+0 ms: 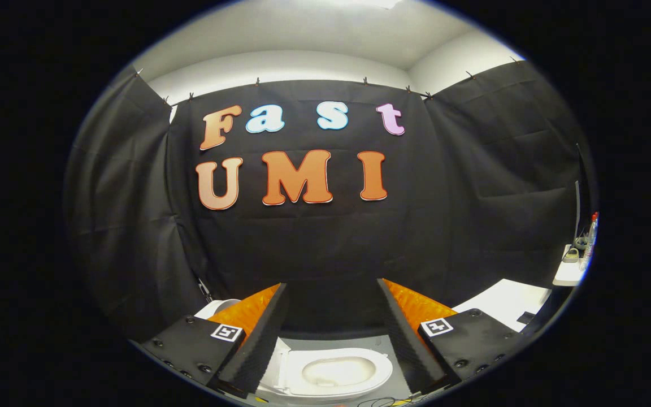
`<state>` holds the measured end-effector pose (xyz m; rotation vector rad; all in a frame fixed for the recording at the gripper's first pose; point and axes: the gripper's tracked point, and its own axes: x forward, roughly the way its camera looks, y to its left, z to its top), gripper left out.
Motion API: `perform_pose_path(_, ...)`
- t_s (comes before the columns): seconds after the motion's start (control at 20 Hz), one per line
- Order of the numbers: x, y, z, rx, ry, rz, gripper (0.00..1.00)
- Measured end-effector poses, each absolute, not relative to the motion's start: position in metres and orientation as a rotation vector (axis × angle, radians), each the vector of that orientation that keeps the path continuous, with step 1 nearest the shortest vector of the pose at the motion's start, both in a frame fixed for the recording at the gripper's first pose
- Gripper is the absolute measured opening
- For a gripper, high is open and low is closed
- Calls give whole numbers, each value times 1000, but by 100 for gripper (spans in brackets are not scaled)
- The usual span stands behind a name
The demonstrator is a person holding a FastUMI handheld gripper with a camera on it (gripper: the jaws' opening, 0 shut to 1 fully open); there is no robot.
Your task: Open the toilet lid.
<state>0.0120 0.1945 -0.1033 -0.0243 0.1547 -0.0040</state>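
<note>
The toilet (pixel 334 373) sits low between the fingers and beyond them, its seat ring and bowl showing from above, so the lid looks already raised, though the lid itself is too hard to make out to be sure. The gripper (pixel 334 328) hangs above it with its fingers wide apart, holding nothing. If the lid is indeed up, I judge no further lift is called for.

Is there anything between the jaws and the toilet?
Nothing visible. The gripper is open with empty jaws, and the toilet sits low between them, its bowl showing. A white table stands off to the side, out of the way.
</note>
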Motion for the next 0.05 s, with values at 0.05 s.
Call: perform_pose_path(0.05, 12, 195, -103, -24, 154, -3, 99)
